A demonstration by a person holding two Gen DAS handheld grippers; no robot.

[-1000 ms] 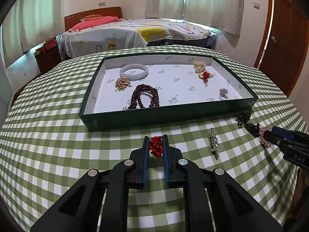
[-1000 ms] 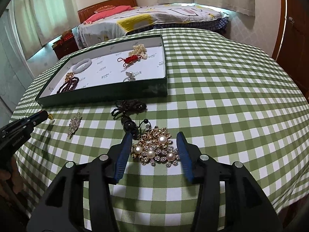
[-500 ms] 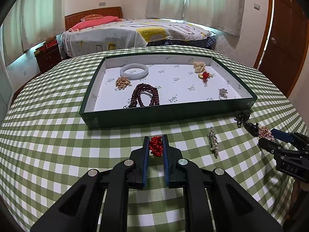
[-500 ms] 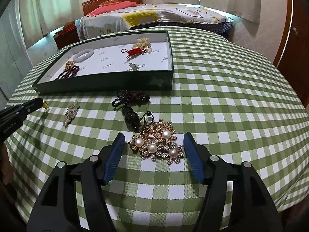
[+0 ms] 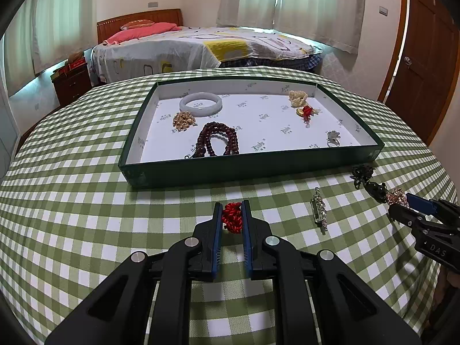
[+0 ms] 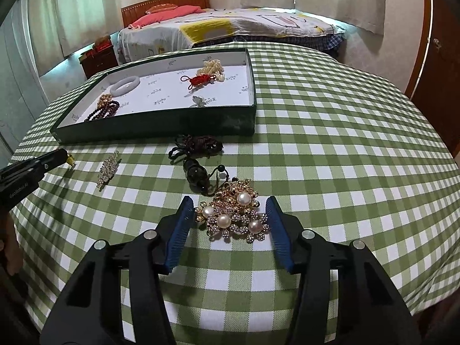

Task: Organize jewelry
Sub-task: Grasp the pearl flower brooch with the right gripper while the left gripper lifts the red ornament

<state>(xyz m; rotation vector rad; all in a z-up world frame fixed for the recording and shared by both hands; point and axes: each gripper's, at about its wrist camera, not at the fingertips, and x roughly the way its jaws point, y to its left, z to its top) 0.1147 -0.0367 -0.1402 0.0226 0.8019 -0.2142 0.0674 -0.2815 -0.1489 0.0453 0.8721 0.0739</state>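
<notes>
Left gripper (image 5: 232, 220) pinched red knot charm (image 5: 231, 220) near tray (image 5: 247, 166). Right gripper (image 6: 228, 218) fingers had just closed slightly, straddling pearl brooch (image 6: 234, 218), not pressing. Risk: black cord (image 6: 198, 155) snagging, dragging along.

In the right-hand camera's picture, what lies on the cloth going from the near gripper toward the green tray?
Pearl brooch between the right gripper's open jaws → dark bead pendant → tangled dark cord → green tray.
</notes>
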